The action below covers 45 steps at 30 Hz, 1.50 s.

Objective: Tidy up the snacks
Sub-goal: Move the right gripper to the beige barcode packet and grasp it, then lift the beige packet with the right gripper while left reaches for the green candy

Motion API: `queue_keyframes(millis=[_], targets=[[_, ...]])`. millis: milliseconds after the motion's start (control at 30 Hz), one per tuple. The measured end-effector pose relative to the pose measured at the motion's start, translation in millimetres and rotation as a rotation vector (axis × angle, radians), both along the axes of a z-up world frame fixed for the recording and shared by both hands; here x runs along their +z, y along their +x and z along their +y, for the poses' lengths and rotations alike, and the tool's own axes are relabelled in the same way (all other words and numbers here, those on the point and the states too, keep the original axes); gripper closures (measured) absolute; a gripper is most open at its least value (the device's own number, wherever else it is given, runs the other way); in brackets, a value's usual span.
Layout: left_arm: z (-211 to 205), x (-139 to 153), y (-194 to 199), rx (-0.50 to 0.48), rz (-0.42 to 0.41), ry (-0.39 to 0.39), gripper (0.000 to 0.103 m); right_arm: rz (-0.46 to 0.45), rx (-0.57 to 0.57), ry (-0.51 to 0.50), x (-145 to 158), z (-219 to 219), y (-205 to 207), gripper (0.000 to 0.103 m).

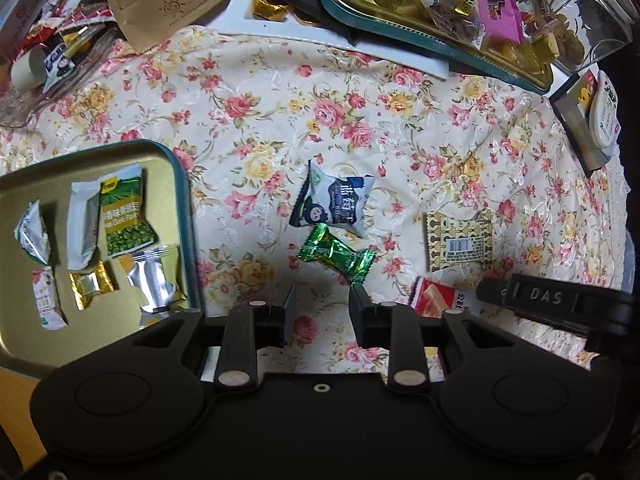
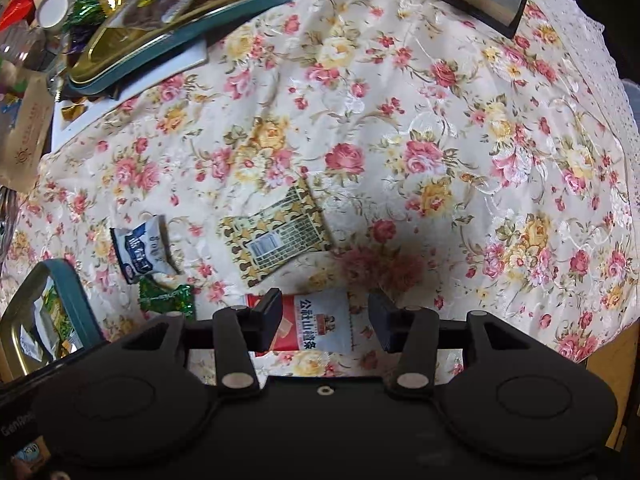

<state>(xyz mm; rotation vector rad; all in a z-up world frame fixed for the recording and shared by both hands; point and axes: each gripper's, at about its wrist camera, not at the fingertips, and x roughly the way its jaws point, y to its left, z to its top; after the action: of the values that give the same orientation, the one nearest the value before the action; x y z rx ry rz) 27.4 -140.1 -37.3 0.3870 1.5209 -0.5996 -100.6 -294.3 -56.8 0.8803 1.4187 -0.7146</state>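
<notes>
Both grippers' fingers are apart, and the left gripper (image 1: pixel 323 300) could push the green candy (image 1: pixel 337 254) away instead of pinching it.

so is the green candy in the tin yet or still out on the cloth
Out. The green candy lies on the floral tablecloth, right of the tin, just ahead of the left gripper, whose jaws are open.

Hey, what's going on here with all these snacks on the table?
A person with two hand-held grippers is sorting snacks on a floral tablecloth. The left hand-held gripper is open, just short of a green candy. The right hand-held gripper is open over a red and white packet, not gripping it. A blue and white pouch and a yellow patterned packet also lie loose. Several snacks already lie in the gold tin at the left.
</notes>
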Motion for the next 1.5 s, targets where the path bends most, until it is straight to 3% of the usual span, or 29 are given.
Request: queue_keyframes(millis=[167, 500, 833, 1067, 1267, 1500], targets=[[-1.7, -3.7, 2.3, 0.022, 0.034, -0.011, 0.064, 0.019, 0.018, 0.022, -9.8, 1.8, -1.4, 0.053], [-1.0, -4.7, 5.4, 0.063, 0.045, -0.019, 0.064, -0.092, -0.151, 0.102, -10.6, -19.6, -6.3, 0.053], [1.1, -2.8, 6.4, 0.075, 0.051, -0.031, 0.064, -0.114, -0.238, 0.189, -27.6, -24.9, 6.9, 0.053], [4.5, -1.7, 6.1, 0.077, 0.057, -0.038, 0.064, -0.122, -0.25, 0.138, -34.8, -25.2, 23.1, 0.053], [9.3, -1.4, 8.4, 0.085, 0.066, -0.045, 0.064, -0.161, -0.179, 0.045, -28.3, -23.2, 46.8, 0.053], [16.7, 2.1, 14.7, 0.113, 0.066, -0.062, 0.064, -0.091, -0.111, -0.027, -28.1, -9.2, 63.1, 0.053]])
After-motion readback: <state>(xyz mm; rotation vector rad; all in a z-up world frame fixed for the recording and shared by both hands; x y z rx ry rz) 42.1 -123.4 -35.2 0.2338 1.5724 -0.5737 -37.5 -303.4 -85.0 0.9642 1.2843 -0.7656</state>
